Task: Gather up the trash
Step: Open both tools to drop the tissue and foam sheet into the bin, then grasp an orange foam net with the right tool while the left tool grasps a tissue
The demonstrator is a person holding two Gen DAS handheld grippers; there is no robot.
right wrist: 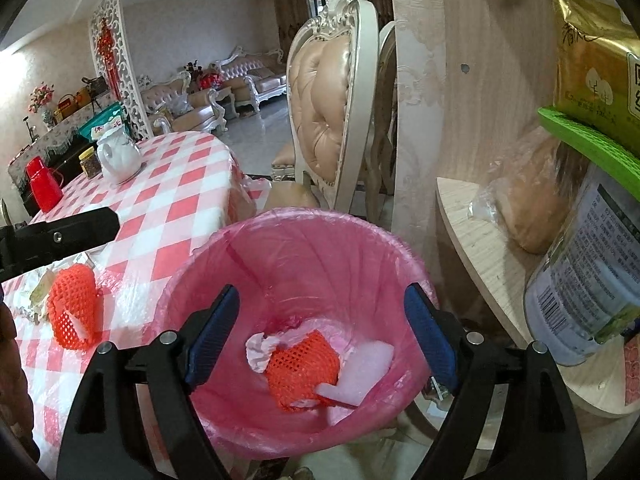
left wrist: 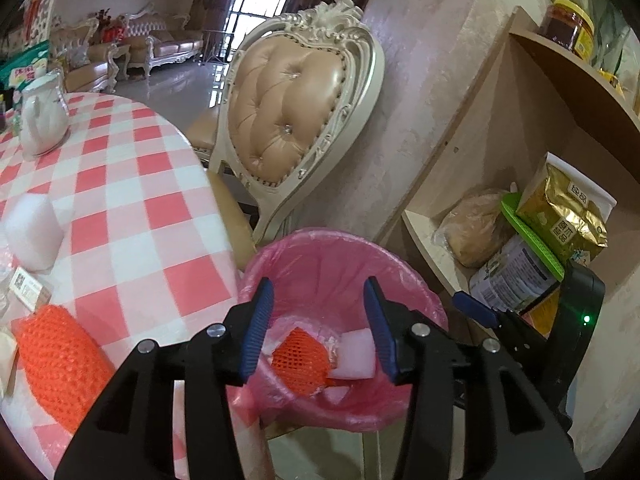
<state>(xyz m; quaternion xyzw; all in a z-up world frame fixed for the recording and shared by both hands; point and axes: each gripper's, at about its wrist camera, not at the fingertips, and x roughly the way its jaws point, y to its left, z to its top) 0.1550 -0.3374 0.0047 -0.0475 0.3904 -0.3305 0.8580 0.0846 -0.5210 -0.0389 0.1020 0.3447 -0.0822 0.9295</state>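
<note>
Both tools, left (left wrist: 318, 326) and right (right wrist: 322, 340), gape empty over the pink-lined bin (right wrist: 304, 240). Inside: one orange net (right wrist: 302, 368); another orange net (right wrist: 74, 312) lies on the worktop (right wrist: 176, 184) at nine o'clock.

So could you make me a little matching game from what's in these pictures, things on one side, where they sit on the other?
Things:
1. white teapot
2. gold foil bag
3. orange net in the pink-lined bin
4. red flask

Places:
A. down among white foam scraps, below both open claws
B. far end of the checked table, beside a small jar
C. table's far edge, left of the teapot
D. wooden shelf, on a green mat

Pairs: 1-B, 2-D, 3-A, 4-C
</note>
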